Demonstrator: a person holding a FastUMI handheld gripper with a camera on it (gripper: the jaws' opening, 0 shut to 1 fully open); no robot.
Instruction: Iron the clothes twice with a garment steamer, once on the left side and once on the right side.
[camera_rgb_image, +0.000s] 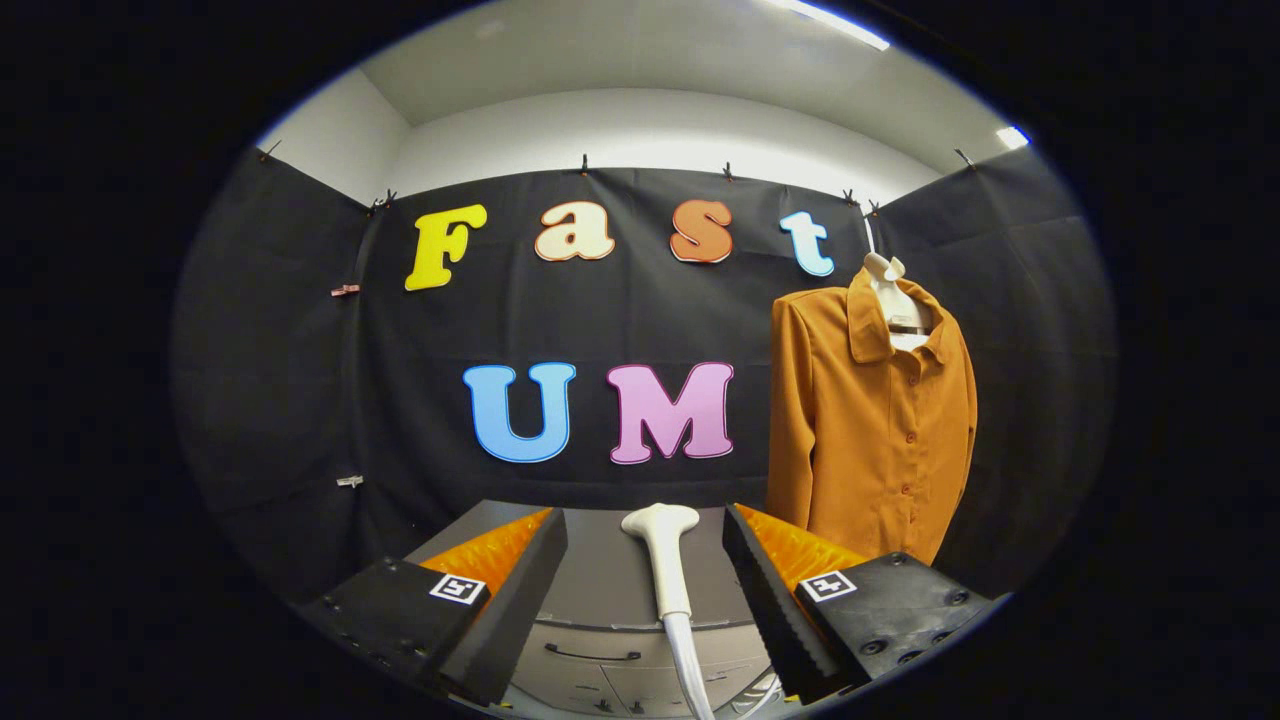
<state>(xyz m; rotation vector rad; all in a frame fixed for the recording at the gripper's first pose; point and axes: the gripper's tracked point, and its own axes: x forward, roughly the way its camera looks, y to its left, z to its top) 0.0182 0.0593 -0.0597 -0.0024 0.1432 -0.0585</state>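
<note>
A white garment steamer head (664, 548) with its handle and hose lies on a grey cabinet top (600, 570), pointing away from me. It sits between my two fingers but apart from both. My gripper (645, 550) is open, fingers spread wide on either side of the steamer. An orange-brown buttoned shirt (872, 410) hangs on a white hanger (895, 295) against the black booth wall, beyond and to the right of my right finger.
The grey cabinet has drawers with a handle (592, 655) on its front, below the steamer. Black cloth walls close the booth at the back and on both sides, held by small clips (345, 290).
</note>
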